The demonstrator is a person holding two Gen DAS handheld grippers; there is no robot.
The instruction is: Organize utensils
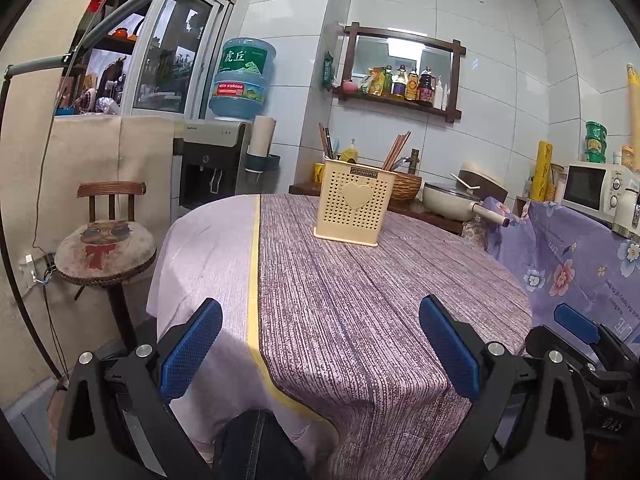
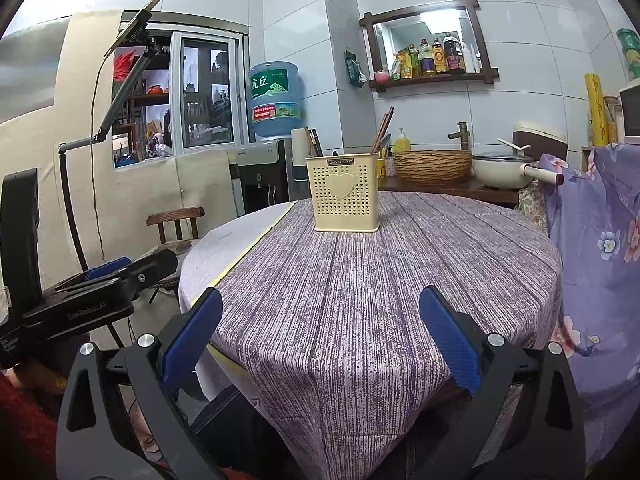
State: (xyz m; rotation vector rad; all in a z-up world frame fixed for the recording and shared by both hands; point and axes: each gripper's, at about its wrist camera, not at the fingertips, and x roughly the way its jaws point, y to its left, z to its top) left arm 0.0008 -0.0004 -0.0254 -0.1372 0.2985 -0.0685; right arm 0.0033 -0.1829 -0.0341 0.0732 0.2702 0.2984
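Observation:
A cream perforated utensil holder (image 1: 350,206) (image 2: 344,196) with a heart on its front stands upright at the far side of the round table (image 1: 340,300) (image 2: 360,280), which wears a purple striped cloth. Wooden chopsticks (image 1: 396,150) (image 2: 382,128) stick up from its right end and darker handles (image 1: 326,140) (image 2: 314,140) from its left end. My left gripper (image 1: 320,344) hovers open over the near table edge, nothing between its blue pads. My right gripper (image 2: 320,336) is open and empty too, beside it. Each shows at the other view's edge: right gripper (image 1: 576,322), left gripper (image 2: 108,270).
A stool (image 1: 106,252) stands left of the table and a water dispenser (image 1: 240,80) behind it. The counter beyond holds a woven basket (image 2: 432,164), a lidded pan (image 2: 504,168) and a microwave (image 1: 592,190). A floral cloth (image 2: 600,240) hangs at right. A person's knee (image 1: 256,444) is below.

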